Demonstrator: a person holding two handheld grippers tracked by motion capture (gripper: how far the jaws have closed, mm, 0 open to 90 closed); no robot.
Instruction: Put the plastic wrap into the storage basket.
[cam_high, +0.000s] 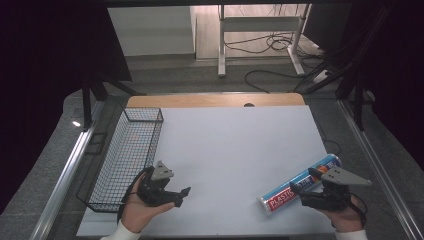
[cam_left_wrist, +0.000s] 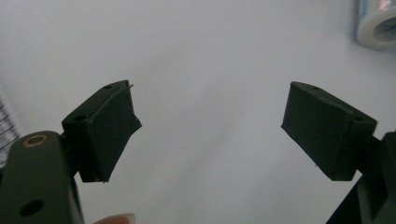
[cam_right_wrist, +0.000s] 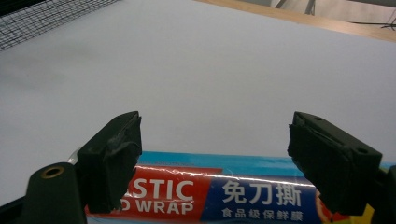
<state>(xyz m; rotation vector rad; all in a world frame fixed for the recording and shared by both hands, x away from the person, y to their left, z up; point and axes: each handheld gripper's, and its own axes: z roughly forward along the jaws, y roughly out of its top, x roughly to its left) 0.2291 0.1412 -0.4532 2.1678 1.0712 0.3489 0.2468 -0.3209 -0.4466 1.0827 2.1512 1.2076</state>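
Note:
A roll of plastic wrap (cam_high: 298, 183) with a red, blue and light-blue label lies diagonally on the white table top at the front right. My right gripper (cam_high: 303, 193) is open right over its near side, and in the right gripper view the roll (cam_right_wrist: 219, 191) lies crosswise just below and between the two spread jaws, untouched. My left gripper (cam_high: 182, 197) is open above bare table at the front left, next to the basket, with nothing between its jaws. The roll's end (cam_left_wrist: 378, 24) shows far off in the left gripper view.
A black wire basket (cam_high: 127, 157) stands along the left edge of the white table top (cam_high: 235, 150). A wooden strip (cam_high: 215, 100) borders the far edge. Beyond it are a desk frame and cables on the floor.

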